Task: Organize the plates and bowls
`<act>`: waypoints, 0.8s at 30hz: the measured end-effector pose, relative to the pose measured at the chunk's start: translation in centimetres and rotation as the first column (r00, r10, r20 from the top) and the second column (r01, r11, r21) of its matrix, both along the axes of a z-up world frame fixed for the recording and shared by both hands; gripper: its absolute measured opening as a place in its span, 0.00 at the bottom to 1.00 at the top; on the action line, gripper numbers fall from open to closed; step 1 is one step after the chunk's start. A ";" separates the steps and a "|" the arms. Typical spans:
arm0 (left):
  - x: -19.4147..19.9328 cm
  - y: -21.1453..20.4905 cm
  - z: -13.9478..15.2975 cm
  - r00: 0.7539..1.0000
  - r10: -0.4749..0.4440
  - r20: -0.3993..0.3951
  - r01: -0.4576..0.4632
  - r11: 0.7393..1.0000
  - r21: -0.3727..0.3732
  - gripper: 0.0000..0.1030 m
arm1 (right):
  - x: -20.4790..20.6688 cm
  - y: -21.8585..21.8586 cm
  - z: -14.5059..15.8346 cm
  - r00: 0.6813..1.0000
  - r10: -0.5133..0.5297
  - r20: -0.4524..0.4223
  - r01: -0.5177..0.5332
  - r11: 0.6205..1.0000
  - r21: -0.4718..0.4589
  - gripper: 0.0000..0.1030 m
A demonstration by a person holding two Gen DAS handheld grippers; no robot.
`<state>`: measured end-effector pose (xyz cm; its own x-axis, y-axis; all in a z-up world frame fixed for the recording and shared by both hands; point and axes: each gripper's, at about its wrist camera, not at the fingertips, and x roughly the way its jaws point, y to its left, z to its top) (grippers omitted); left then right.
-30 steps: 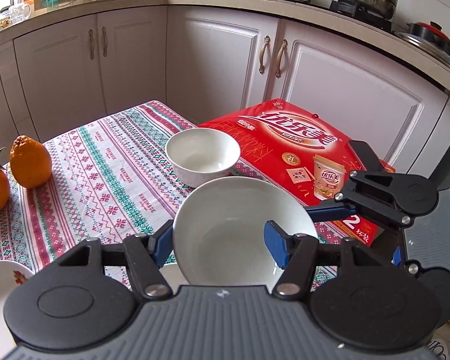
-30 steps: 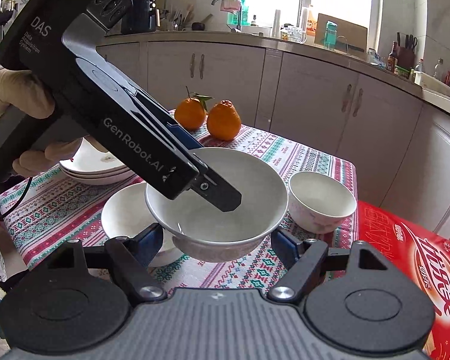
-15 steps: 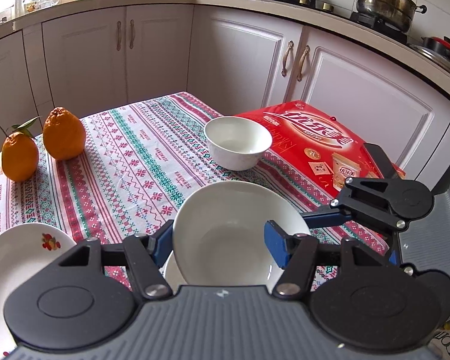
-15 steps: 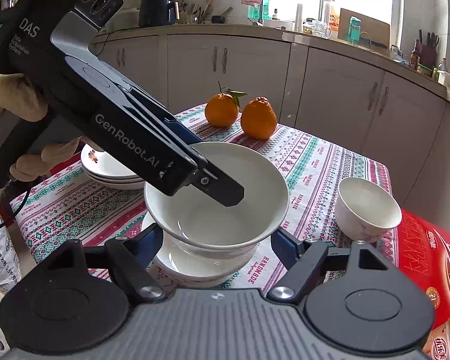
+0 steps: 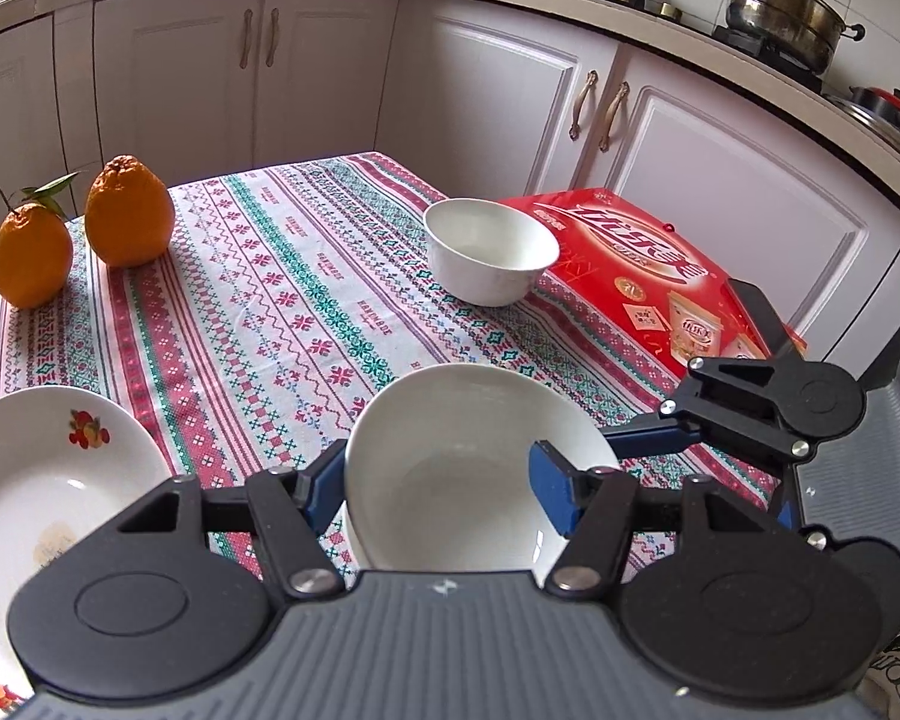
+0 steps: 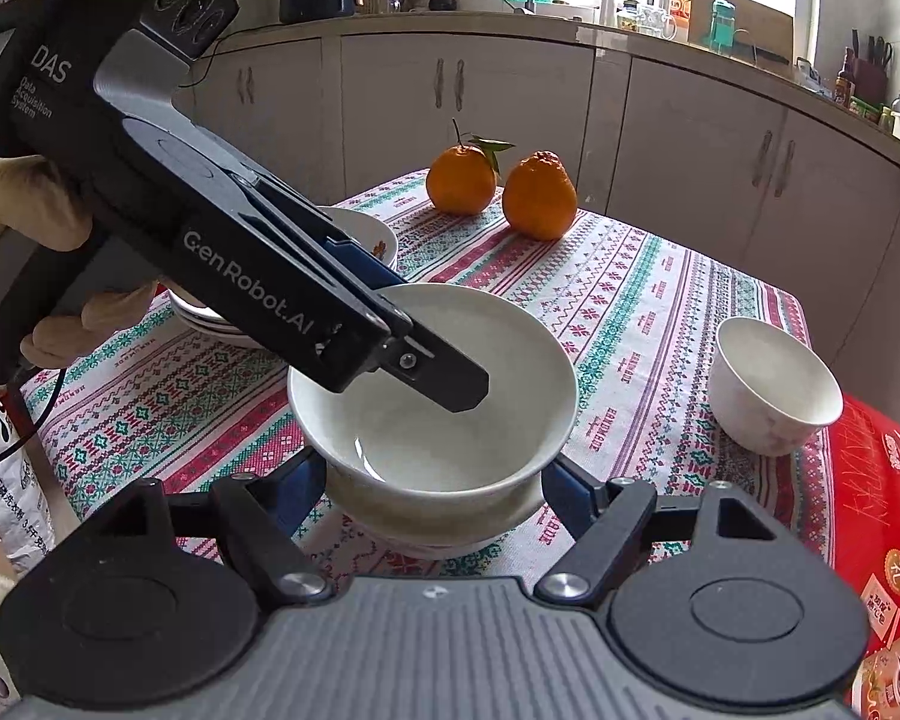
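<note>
Alignment of one bowl over another is what the coming move turns on. The wide bowl (image 6: 510, 372) hangs just over a second, lower bowl (image 6: 438, 519) of like shape, on the tablecloth a little way from the red box (image 5: 642, 264), on the side away from the cabinets. It looks nearly centred on the lower bowl and close to level, so what remains is probably a short straight drop and then a release.

The left gripper (image 5: 438, 495) is pressed together on the wide bowl's wall, one finger down inside the bowl and the other outside the rim. It reaches in from the side farthest from the red box. The right gripper (image 6: 435, 489) comes in from the box side, and its blue fingers (image 6: 570, 489) flank the stack low down. Whether they press on either bowl or merely stand beside it cannot be told.

Contact between the two bowls is hidden under the wide bowl's flare, so it is unclear if it already rests in the lower one. A small bowl (image 6: 771, 390) stands touching the red box's edge, well apart from the stack. A pile of plates (image 6: 210, 315) lies beyond the stack from the box, mostly covered by the left gripper's body.
</note>
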<state>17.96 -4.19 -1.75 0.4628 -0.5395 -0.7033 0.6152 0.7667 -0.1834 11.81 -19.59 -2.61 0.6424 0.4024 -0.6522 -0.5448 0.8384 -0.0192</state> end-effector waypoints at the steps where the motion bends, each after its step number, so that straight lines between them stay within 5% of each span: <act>1: 0.0 0.0 -0.1 1.000 -0.001 -0.002 0.001 1.000 -0.001 0.61 | 0.0 0.0 0.0 1.000 -0.001 -0.002 0.001 1.000 0.002 0.80; 24: 0.4 0.0 -0.8 1.000 0.000 -0.014 -0.001 1.000 -0.007 0.61 | 0.1 -0.1 0.0 1.000 -0.002 -0.017 0.002 1.000 0.005 0.80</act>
